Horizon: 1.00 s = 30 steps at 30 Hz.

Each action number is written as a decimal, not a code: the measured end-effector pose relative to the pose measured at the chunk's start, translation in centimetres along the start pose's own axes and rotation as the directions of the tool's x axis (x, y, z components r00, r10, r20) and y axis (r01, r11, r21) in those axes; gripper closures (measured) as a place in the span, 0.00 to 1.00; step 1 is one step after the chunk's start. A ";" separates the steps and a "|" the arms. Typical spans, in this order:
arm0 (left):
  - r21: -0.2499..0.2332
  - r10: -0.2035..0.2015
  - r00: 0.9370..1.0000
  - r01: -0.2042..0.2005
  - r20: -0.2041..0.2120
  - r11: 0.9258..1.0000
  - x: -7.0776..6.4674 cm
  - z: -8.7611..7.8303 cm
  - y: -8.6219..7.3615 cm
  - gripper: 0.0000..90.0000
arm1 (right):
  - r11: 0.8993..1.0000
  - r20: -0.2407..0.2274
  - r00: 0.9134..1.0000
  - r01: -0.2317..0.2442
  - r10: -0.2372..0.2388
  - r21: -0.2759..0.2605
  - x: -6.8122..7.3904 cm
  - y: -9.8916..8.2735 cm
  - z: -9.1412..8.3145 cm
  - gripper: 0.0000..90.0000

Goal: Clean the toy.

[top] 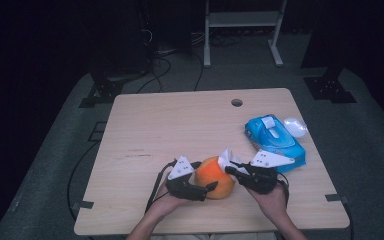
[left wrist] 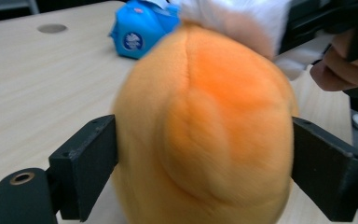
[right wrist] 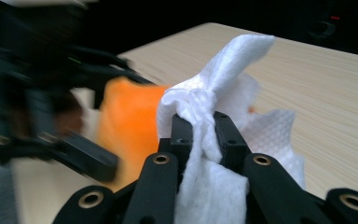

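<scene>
While the left tongs (left wrist: 205, 154) straddle one orange plush (left wrist: 205, 130), right tongs (right wrist: 200, 133) pinch one wipe (right wrist: 214, 88).

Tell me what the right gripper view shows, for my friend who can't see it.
The right gripper pinches a crumpled white wipe between its black jaws, above a wooden table. To its left sits an orange plush toy, with the blurred left gripper beside it.

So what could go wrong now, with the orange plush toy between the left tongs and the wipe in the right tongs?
1. The orange plush toy is round and soft; the left tongs flank it, so it may slip or roll once wiped.
2. The right tongs pinch a thin bunch of the wipe, which may tear or pull out.
</scene>
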<state>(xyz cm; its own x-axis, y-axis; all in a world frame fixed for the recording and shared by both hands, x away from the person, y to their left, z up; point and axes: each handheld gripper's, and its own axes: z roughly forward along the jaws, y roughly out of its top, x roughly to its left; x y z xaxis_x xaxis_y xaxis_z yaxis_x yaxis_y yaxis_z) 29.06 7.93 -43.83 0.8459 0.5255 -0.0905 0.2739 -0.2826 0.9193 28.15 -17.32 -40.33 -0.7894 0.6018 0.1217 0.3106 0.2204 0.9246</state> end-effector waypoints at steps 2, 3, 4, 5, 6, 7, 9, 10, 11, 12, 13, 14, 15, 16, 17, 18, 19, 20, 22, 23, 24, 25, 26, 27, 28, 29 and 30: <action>0.002 0.034 0.999 -0.034 -0.020 0.999 -0.4 -0.2 0.3 0.29 | 0.999 -0.001 0.999 0.033 -0.033 0.007 0.4 0.2 0.0 0.88; -0.007 0.036 0.999 -0.036 -0.030 0.999 -0.5 -0.4 0.5 0.33 | 0.999 0.006 0.999 0.032 -0.032 0.004 0.3 0.2 -0.1 0.88; -0.015 0.029 0.999 -0.029 -0.037 0.999 -0.5 -0.6 0.7 0.35 | 1.000 0.011 1.000 0.013 -0.013 -0.003 -0.1 0.2 -0.3 0.88; -0.028 0.026 0.998 -0.028 -0.053 0.999 -0.6 -0.6 0.8 0.36 | 1.000 0.020 1.000 -0.007 0.007 -0.007 -0.6 0.2 -0.4 0.88; -0.032 0.028 0.998 -0.030 -0.063 0.999 -0.5 -0.7 0.9 0.36 | 1.000 0.037 0.999 -0.018 0.018 -0.003 -1.1 0.1 -0.5 0.88; -0.035 0.021 0.998 -0.023 -0.058 0.999 -0.5 -0.7 0.9 0.36 | 0.999 0.044 0.998 -0.033 0.033 0.003 -1.4 -0.1 -0.4 0.88; -0.028 0.006 0.998 -0.008 -0.058 1.000 -0.3 -0.7 0.8 0.36 | 0.999 0.027 0.998 -0.049 0.049 0.003 -1.2 -0.4 -0.1 0.88; -0.032 -0.007 0.998 0.005 -0.055 0.999 -0.2 -0.6 0.7 0.36 | 0.999 0.016 0.999 -0.036 0.036 0.004 -0.7 -0.3 0.0 0.88; -0.033 -0.018 0.998 0.016 -0.054 0.999 0.0 -0.6 0.6 0.36 | 1.000 0.004 1.000 -0.026 0.026 0.004 -0.3 -0.2 0.1 0.88; -0.032 -0.028 0.998 0.026 -0.055 0.999 0.2 -0.6 0.7 0.36 | 1.000 -0.012 1.000 -0.010 0.010 0.000 0.1 0.0 0.2 0.88; -0.037 -0.046 0.998 0.044 -0.052 0.998 0.3 -0.7 0.6 0.36 | 1.000 -0.018 1.000 0.003 -0.003 -0.001 0.3 0.2 0.3 0.88; -0.038 -0.051 0.997 0.050 -0.052 0.998 0.4 -0.7 0.6 0.36 | 1.000 -0.016 1.000 0.008 -0.008 0.000 0.4 0.2 0.3 0.88; -0.038 -0.059 0.997 0.057 -0.051 0.998 0.5 -0.8 0.5 0.36 | 1.000 -0.013 1.000 0.005 -0.005 -0.001 0.1 0.2 0.4 0.88; -0.042 -0.066 0.996 0.064 -0.053 0.997 0.5 -0.8 0.5 0.35 | 1.000 -0.002 1.000 -0.012 0.012 0.006 -0.3 0.0 0.4 0.88; -0.038 -0.072 0.996 0.070 -0.058 0.997 0.6 -0.8 0.5 0.34 | 1.000 0.012 1.000 -0.019 0.019 0.011 -0.6 -0.2 0.4 0.88; -0.039 -0.077 0.995 0.075 -0.056 0.996 0.7 -0.8 0.5 0.30 | 1.000 0.034 0.999 -0.021 0.021 0.019 -1.1 -0.4 0.4 0.88; -0.039 -0.081 0.995 0.079 -0.052 0.996 0.8 -0.7 0.4 0.26 | 0.999 0.048 0.998 -0.033 0.032 0.026 -1.5 -0.7 0.4 0.88; -0.038 -0.078 0.995 0.076 -0.053 0.996 0.7 -0.6 0.4 0.23 | 0.998 0.051 0.997 -0.052 0.051 0.025 -1.8 -0.9 0.4 0.88; -0.036 -0.070 0.996 0.068 -0.058 0.997 0.6 -0.5 0.3 0.22 | 0.998 0.047 0.997 -0.060 0.059 0.022 -1.5 -0.9 0.4 0.88; -0.035 -0.065 0.996 0.063 -0.059 0.997 0.6 -0.4 0.3 0.22 | 0.999 0.042 0.998 -0.049 0.048 0.021 -1.0 -0.8 0.4 0.88; -0.037 -0.070 0.996 0.068 -0.057 0.997 0.6 -0.4 0.3 0.23 | 0.999 0.029 0.999 -0.039 0.038 0.014 -0.5 -0.7 0.5 0.88; -0.038 -0.069 0.996 0.067 -0.057 0.997 0.6 -0.4 0.2 0.24 | 1.000 0.008 1.000 -0.030 0.030 0.007 0.0 -0.6 0.6 0.88; -0.035 -0.065 0.996 0.063 -0.055 0.997 0.6 -0.4 0.2 0.25 | 1.000 -0.008 1.000 -0.019 0.019 0.002 0.5 -0.5 0.7 0.88; -0.030 -0.059 0.997 0.057 -0.056 0.998 0.6 -0.5 0.2 0.25 | 1.000 -0.015 1.000 -0.003 0.003 0.003 0.8 -0.3 0.8 0.88; -0.027 -0.056 0.997 0.055 -0.055 0.998 0.6 -0.5 0.3 0.26 | 1.000 -0.014 1.000 0.003 -0.003 0.003 0.9 -0.2 0.9 0.88; -0.026 -0.054 0.997 0.053 -0.049 0.998 0.5 -0.6 0.3 0.26 | 1.000 -0.011 1.000 0.006 -0.006 0.006 0.8 -0.2 0.9 0.88; -0.024 -0.043 0.998 0.042 -0.042 0.999 0.5 -0.6 0.3 0.26 | 1.000 -0.006 1.000 -0.001 0.001 0.005 0.5 -0.2 0.8 0.88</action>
<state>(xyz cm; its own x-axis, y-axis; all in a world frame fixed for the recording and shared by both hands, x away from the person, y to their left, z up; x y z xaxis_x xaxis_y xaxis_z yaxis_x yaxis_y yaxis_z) 29.27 8.57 -43.40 0.8131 0.5708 -0.1140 0.2984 -0.2407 0.9236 28.11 -16.45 -40.74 -0.7924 0.5971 0.1248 0.3138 0.2237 0.9227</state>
